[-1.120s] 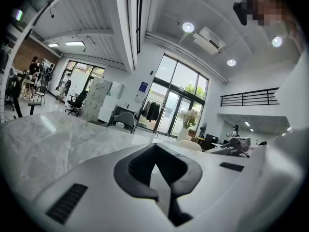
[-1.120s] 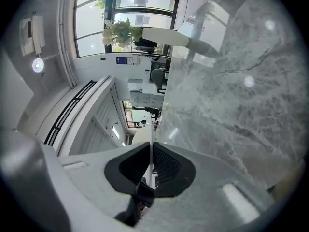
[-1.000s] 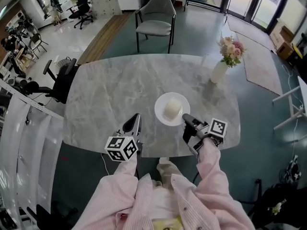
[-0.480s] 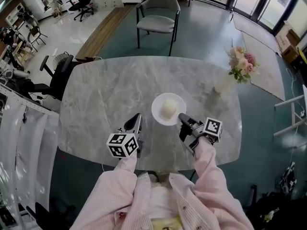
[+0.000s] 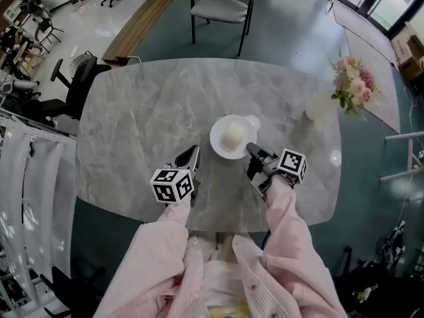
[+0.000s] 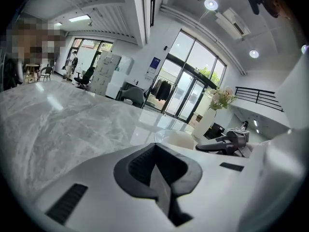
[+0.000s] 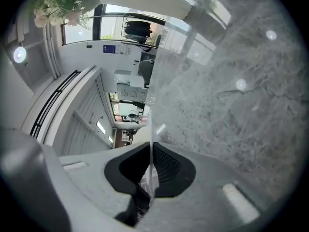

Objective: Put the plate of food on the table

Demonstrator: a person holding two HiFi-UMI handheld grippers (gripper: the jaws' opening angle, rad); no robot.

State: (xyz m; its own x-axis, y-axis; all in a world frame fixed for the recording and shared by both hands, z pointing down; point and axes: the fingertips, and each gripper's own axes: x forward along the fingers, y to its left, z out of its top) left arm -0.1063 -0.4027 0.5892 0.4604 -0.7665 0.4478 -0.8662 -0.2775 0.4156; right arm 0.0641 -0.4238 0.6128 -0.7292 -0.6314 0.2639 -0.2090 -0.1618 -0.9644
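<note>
A person in pink striped sleeves (image 5: 295, 244) stands at the near edge of a grey marble table (image 5: 139, 124), a hand-held gripper in each hand. The right gripper (image 5: 252, 149) has its jaws pinched nearly together on the near-right rim of a white plate (image 5: 218, 147); in the right gripper view the rim runs edge-on as a thin pale line between the two dark pads. The plate sits level and face up, low at the table's surface near the near edge, though the views do not settle whether it rests there. Round as it is, the plate has no long axis; a pale, rounded mound of food (image 5: 233, 136) sits at its centre. The left gripper (image 5: 193, 153) is just left of the plate and apart from it, jaws together with nothing between them, pointing across the table.

At the table's far right stands a white vase of pink and cream flowers (image 5: 354, 85). A grey armchair (image 5: 222, 4) faces the far side, and a black office chair (image 5: 78, 88) stands off the left corner. The floor (image 5: 291, 38) around the table is teal, and tall glazed doors line the room beyond.
</note>
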